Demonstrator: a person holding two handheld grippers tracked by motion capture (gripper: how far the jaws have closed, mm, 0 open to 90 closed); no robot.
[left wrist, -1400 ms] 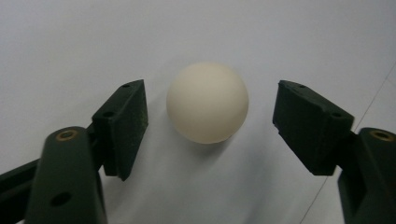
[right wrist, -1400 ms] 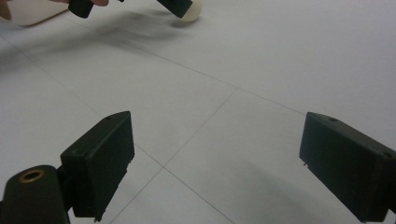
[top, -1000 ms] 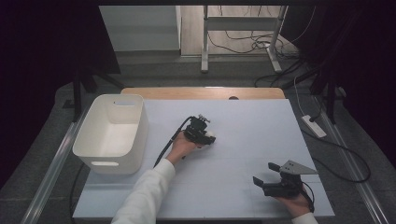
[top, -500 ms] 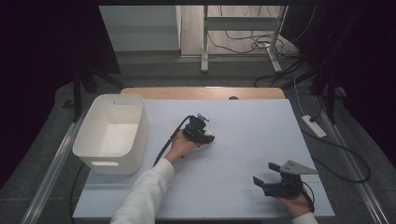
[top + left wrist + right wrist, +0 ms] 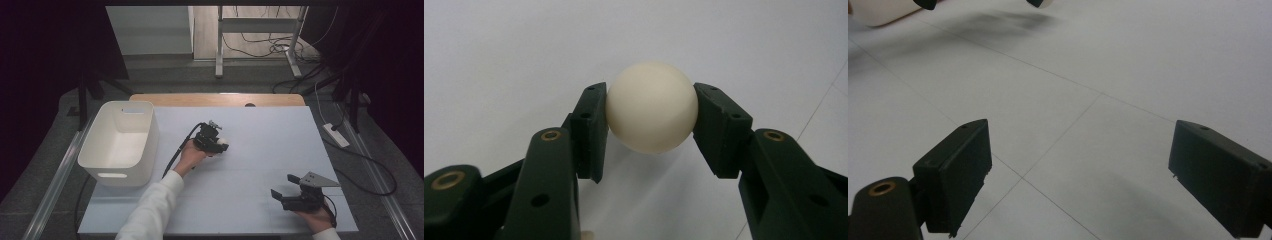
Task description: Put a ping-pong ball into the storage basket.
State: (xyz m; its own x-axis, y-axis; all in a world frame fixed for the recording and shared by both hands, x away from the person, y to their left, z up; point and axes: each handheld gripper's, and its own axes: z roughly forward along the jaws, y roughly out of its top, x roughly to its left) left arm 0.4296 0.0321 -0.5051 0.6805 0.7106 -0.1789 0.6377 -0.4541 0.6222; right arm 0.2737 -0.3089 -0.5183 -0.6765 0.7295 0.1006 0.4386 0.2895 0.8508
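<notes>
Left hand-held gripper [image 5: 651,107] pinches cream ball [image 5: 652,106] at widest girth, mid-counter [image 5: 260,165]. Ball looks light, hard, smooth: likely slips off-centre. Right hand-held gripper [image 5: 1080,170] wide, holding nothing, near front right corner.

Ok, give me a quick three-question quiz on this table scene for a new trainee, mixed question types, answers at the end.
1. True or false: the left tool has its jaws closed on the cream ball.
2. Multiple choice: the white bin stands on which part of the table in the high view? A) its left side B) its right side C) its middle
3. Fill in: the right tool has its jaws ____, with nothing between them.

Key: 1 true; 2 A; 3 open.
</notes>
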